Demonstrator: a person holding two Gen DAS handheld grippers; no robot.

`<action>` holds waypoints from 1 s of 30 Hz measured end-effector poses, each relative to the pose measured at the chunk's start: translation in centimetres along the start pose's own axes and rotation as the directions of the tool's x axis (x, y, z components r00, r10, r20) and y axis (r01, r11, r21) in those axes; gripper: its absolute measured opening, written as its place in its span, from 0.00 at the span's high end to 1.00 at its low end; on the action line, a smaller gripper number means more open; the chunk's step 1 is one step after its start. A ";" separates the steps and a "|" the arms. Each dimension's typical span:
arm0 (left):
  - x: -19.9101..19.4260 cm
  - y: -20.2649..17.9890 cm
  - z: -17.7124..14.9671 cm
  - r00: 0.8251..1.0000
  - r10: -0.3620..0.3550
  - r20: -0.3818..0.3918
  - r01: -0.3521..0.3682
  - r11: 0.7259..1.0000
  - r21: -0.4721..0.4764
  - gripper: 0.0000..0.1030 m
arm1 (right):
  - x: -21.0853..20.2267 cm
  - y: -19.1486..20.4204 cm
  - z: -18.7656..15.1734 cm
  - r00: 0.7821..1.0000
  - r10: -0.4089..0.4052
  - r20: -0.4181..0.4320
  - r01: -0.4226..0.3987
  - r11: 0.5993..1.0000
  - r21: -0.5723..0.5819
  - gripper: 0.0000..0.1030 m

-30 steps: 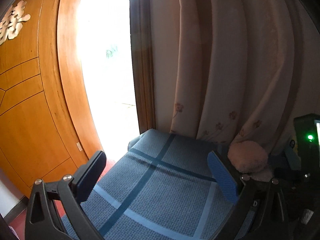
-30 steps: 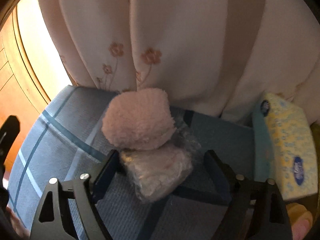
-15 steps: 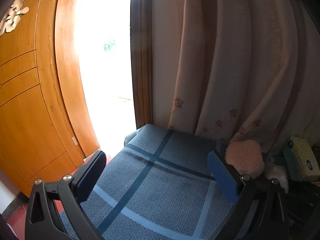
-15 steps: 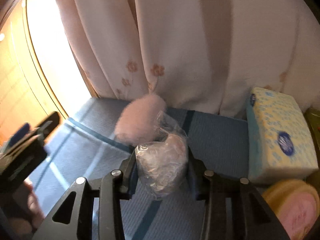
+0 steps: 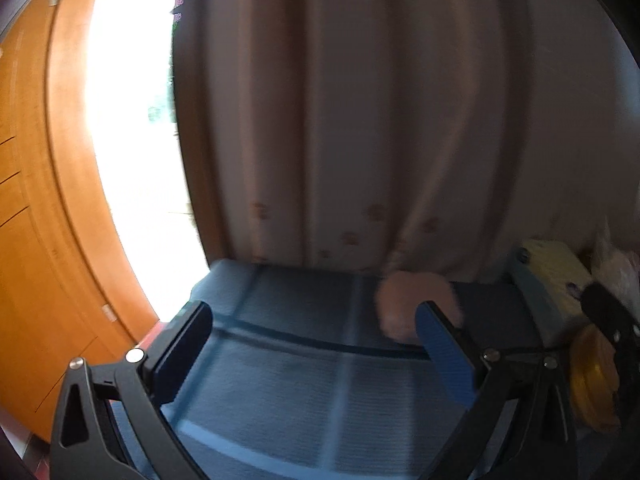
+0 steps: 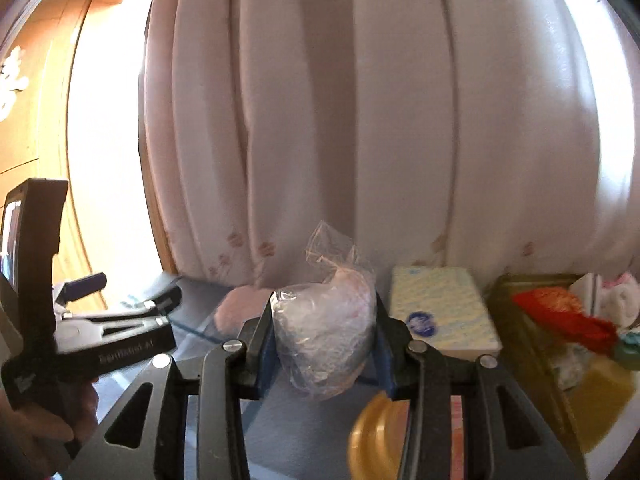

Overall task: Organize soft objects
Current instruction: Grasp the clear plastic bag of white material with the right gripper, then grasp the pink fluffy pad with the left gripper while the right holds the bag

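My right gripper [image 6: 324, 340] is shut on a clear plastic bag with a soft pinkish bundle [image 6: 326, 328] and holds it above the blue checked cushion [image 6: 280, 420]. The bag also shows at the right edge of the left wrist view [image 5: 614, 268]. A fluffy pink soft object [image 5: 408, 296] lies on the cushion [image 5: 304, 368] at the curtain's foot, just beyond my left gripper's right finger; it also shows in the right wrist view [image 6: 234, 308]. My left gripper [image 5: 316, 352] is open and empty above the cushion, and is seen from the side in the right wrist view [image 6: 120, 312].
A yellow and blue tissue pack [image 6: 440, 308] lies right of the bag. A round yellow lid [image 6: 372, 440] sits below it. An olive bin [image 6: 532, 344] holds a red cloth [image 6: 560, 316] and other soft items. A cream curtain [image 6: 380, 120] hangs behind; a wooden door [image 5: 36, 240] is left.
My right gripper has lifted the bagged bundle and carried it right, away from the fluffy pink object. My left gripper has swung right; it stays open.
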State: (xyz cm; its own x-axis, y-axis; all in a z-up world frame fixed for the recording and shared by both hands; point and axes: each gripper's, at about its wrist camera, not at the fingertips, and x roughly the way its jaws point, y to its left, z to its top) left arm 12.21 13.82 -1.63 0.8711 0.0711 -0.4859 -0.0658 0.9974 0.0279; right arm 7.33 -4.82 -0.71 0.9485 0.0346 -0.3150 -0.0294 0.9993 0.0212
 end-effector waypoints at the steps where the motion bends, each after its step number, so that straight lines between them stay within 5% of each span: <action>1: 0.0 -0.7 0.0 1.000 -0.023 -0.004 0.023 1.000 0.012 0.00 | -0.4 -0.1 0.2 1.000 -0.021 0.021 0.021 1.000 -0.009 0.58; 8: 1.6 -6.2 1.7 0.993 -0.085 -0.076 0.092 0.992 0.083 0.01 | -1.1 -0.9 0.7 0.993 -0.092 0.071 0.093 0.996 -0.017 0.58; 13: 5.4 -9.4 2.8 0.988 -0.032 -0.153 0.048 0.994 0.102 0.12 | -1.3 -1.3 0.8 0.992 -0.105 0.075 0.105 0.994 0.005 0.58; 18: 9.4 -9.5 2.0 0.953 0.020 -0.303 0.006 0.997 0.083 0.18 | -0.4 -1.8 1.0 0.996 -0.083 0.043 0.081 0.996 0.045 0.58; 21: 10.2 -9.1 2.0 0.937 -0.024 -0.348 0.042 0.998 0.044 0.46 | 0.3 -2.1 1.1 0.997 -0.073 0.019 0.071 0.995 0.066 0.58; 25: 9.7 -9.1 1.9 0.930 -0.108 -0.350 0.124 0.992 0.024 0.66 | 0.2 -2.3 1.0 0.998 -0.055 0.018 0.053 0.996 0.071 0.58; 30: 6.9 -8.4 2.0 0.954 -0.132 -0.268 0.139 0.990 0.006 0.70 | 0.7 -2.4 0.7 0.999 -0.020 0.041 0.018 0.998 0.060 0.58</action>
State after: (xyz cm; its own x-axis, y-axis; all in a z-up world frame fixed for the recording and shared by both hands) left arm 19.74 5.95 -3.50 0.7096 -0.0658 -0.7015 0.0586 0.9977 -0.0343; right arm 8.28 -7.18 -0.27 0.9610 0.0138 -0.2763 0.0065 0.9974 0.0721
